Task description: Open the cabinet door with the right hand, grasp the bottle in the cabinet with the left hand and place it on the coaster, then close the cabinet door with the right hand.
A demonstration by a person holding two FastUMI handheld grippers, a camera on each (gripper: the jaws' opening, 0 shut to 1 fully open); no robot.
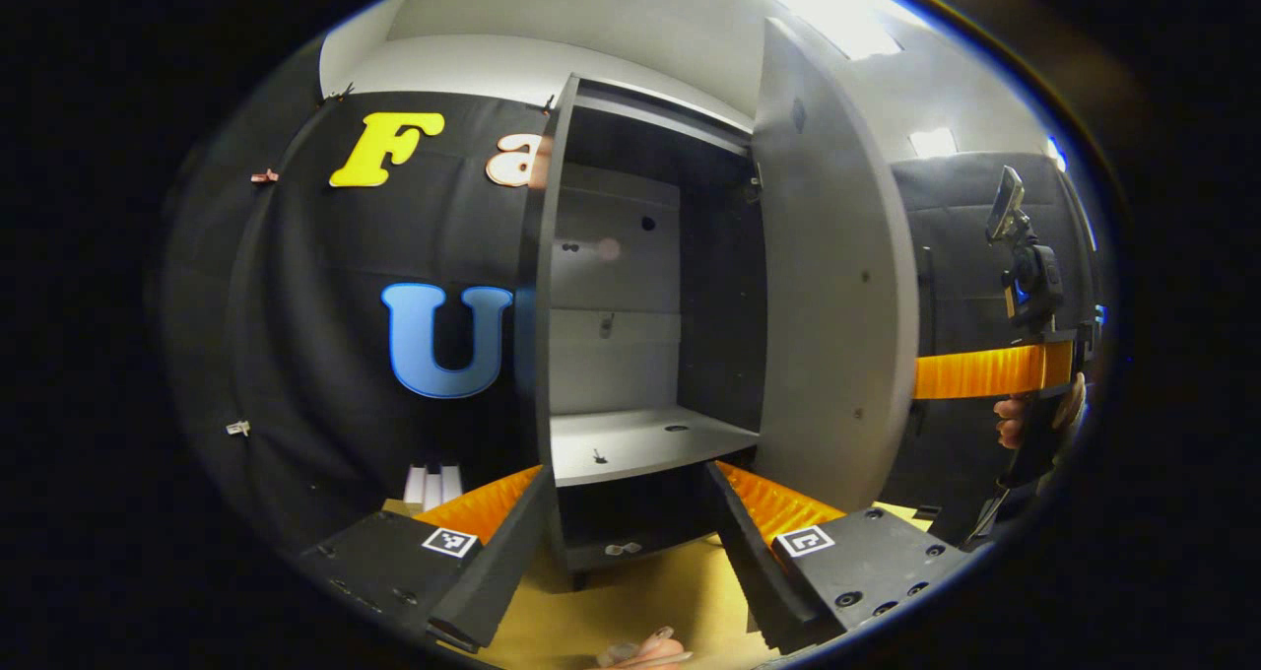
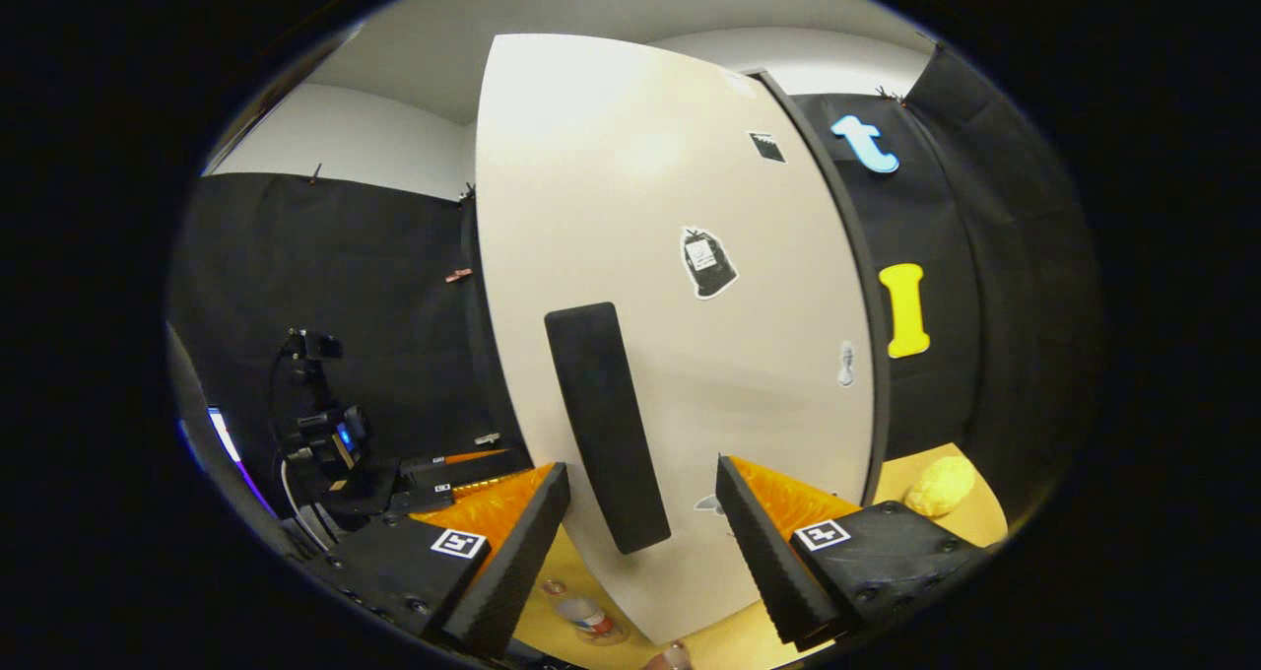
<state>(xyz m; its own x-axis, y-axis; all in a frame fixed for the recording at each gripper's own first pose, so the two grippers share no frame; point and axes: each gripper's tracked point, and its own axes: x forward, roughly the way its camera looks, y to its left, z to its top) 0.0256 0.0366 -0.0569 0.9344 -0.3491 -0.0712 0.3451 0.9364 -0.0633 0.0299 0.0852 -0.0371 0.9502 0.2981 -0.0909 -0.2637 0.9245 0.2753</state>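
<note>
Right gripper view: the right gripper (image 2: pixel 640 537), spread wide, faces the cabinet door's handle (image 2: pixel 606 429) at centre frame. The bottle (image 2: pixel 588 619) lies at bottom centre; a careless swing could strike it. The left gripper (image 1: pixel 630 532) is released.

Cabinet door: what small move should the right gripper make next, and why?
Probably ease the right gripper forward onto the handle to start swinging the cabinet door shut: the shelf looks empty, and its open fingers straddle the handle.
</note>
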